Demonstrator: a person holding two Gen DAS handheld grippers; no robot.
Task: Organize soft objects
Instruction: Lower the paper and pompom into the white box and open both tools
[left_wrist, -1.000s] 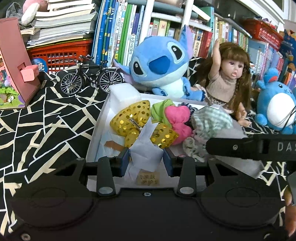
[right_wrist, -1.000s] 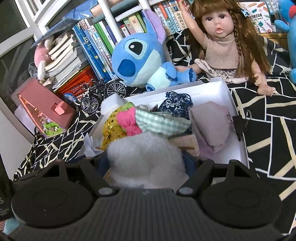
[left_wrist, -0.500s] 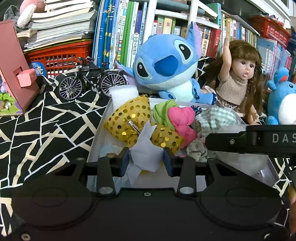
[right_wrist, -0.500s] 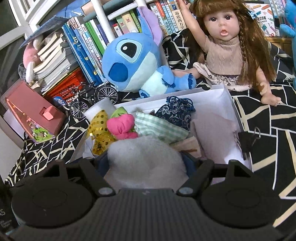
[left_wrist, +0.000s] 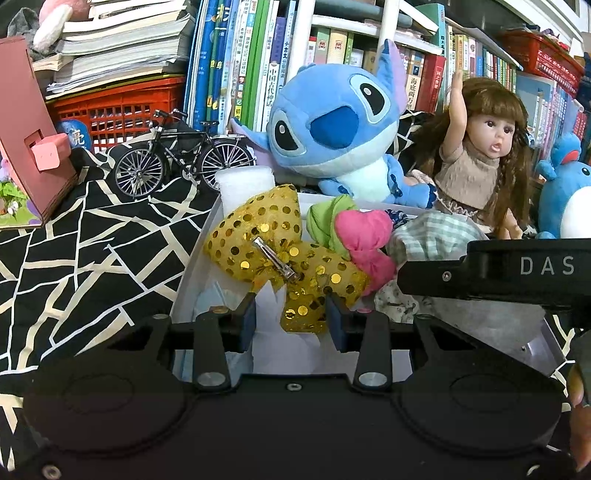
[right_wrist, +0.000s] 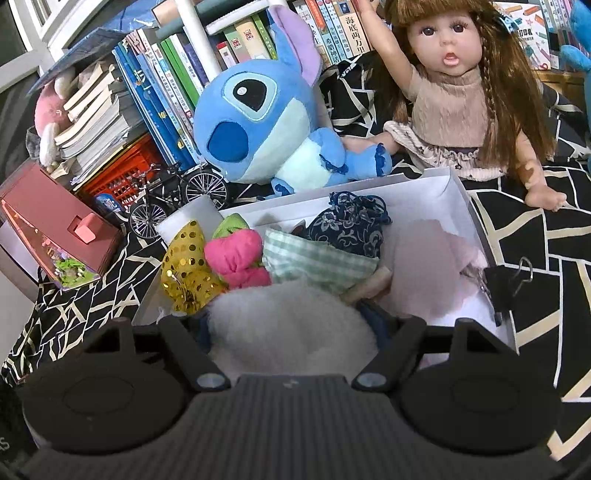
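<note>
A white box (right_wrist: 369, 188) on the black patterned cloth holds a gold sequined bow (left_wrist: 258, 229), a pink-and-green bow (left_wrist: 365, 232), a green checked cloth (right_wrist: 314, 254), a navy floral pouch (right_wrist: 347, 225) and a pale pink cloth (right_wrist: 432, 258). At the box's near left end, my left gripper (left_wrist: 291, 321) is shut on a crumpled white tissue (left_wrist: 271, 317) that touches the gold bow. My right gripper (right_wrist: 291, 325) is shut on a fluffy white wad (right_wrist: 291, 321) over the near middle of the box. Its black body (left_wrist: 517, 269) shows in the left wrist view.
A blue plush (left_wrist: 332, 125), a doll (left_wrist: 484, 162) and another blue plush (left_wrist: 569, 199) sit behind the box. A model bicycle (left_wrist: 177, 158), a red basket (left_wrist: 118, 107), stacked books and a pink toy house (left_wrist: 26, 140) stand at the left. A binder clip (right_wrist: 506, 280) grips the box's right wall.
Both grippers have moved a little forward over the box with their loads. The white tissue now sits lower, against the gold bow.
</note>
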